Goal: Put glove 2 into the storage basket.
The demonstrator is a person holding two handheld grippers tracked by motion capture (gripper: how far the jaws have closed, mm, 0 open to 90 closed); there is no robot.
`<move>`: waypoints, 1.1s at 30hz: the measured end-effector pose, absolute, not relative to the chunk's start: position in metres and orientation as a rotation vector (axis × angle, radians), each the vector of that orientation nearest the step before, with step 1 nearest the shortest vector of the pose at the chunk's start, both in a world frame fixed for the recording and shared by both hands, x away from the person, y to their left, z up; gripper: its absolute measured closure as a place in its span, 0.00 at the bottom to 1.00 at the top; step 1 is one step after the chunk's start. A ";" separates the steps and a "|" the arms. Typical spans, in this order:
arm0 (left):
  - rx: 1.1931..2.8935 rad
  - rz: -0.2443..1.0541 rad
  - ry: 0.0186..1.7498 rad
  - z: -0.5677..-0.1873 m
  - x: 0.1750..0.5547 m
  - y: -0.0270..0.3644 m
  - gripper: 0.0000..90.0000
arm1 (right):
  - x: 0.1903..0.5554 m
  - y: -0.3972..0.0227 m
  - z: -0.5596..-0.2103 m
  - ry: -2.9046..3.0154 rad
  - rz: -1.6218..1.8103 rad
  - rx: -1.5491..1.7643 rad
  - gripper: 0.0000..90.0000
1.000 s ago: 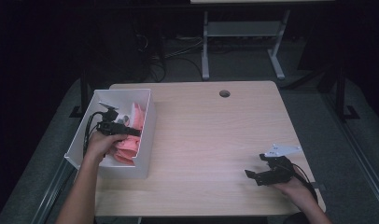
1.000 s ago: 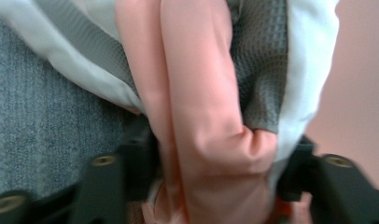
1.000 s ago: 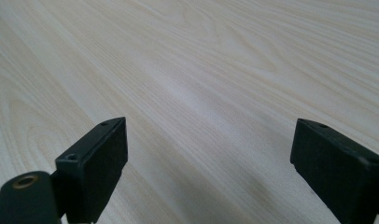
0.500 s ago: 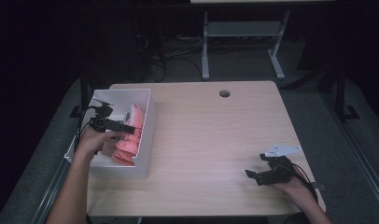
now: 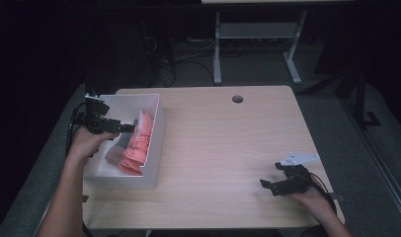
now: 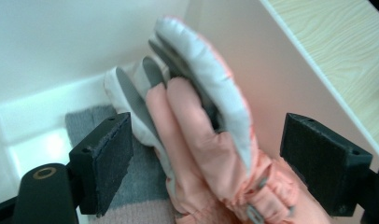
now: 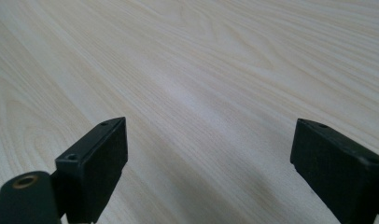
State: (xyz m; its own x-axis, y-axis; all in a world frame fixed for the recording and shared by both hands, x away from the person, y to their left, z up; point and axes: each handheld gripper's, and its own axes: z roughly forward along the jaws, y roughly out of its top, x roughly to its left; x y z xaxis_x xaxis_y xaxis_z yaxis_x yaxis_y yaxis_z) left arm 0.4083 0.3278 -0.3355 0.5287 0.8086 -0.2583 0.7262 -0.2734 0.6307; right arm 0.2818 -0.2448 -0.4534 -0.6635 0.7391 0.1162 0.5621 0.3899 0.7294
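A pink and grey padded glove point(image 5: 139, 140) lies in a white box point(image 5: 156, 126) at the table's left, over a grey knitted piece point(image 6: 131, 186). My left gripper point(image 5: 132, 127) hovers above the box, pointing at the glove point(image 6: 201, 140). Its jaws have just been opening and stand wide. The glove shows between them, with neither pad touching it. My right gripper point(image 5: 265, 185) rests low over the bare wood point(image 7: 201, 70) near the front right corner, open with nothing between its jaws.
The box's white walls point(image 6: 61, 42) rise close around the glove. A round cable hole point(image 5: 237, 98) sits near the table's far edge. Dark floor, cables and a metal stand point(image 5: 253, 49) lie beyond the table.
My left hand has lifted up out of the box and drawn back to the left, leaving the glove lying inside. The right hand has not moved.
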 end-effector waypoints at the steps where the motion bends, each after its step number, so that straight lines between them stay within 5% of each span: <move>1: 2.055 0.154 1.230 -0.334 0.407 0.327 0.19 | 0.282 -0.245 -0.453 2.419 1.135 1.155 0.12; 33: 2.200 0.143 0.925 -0.294 0.391 0.220 0.19 | 0.280 -0.242 -0.453 2.429 1.127 1.133 0.12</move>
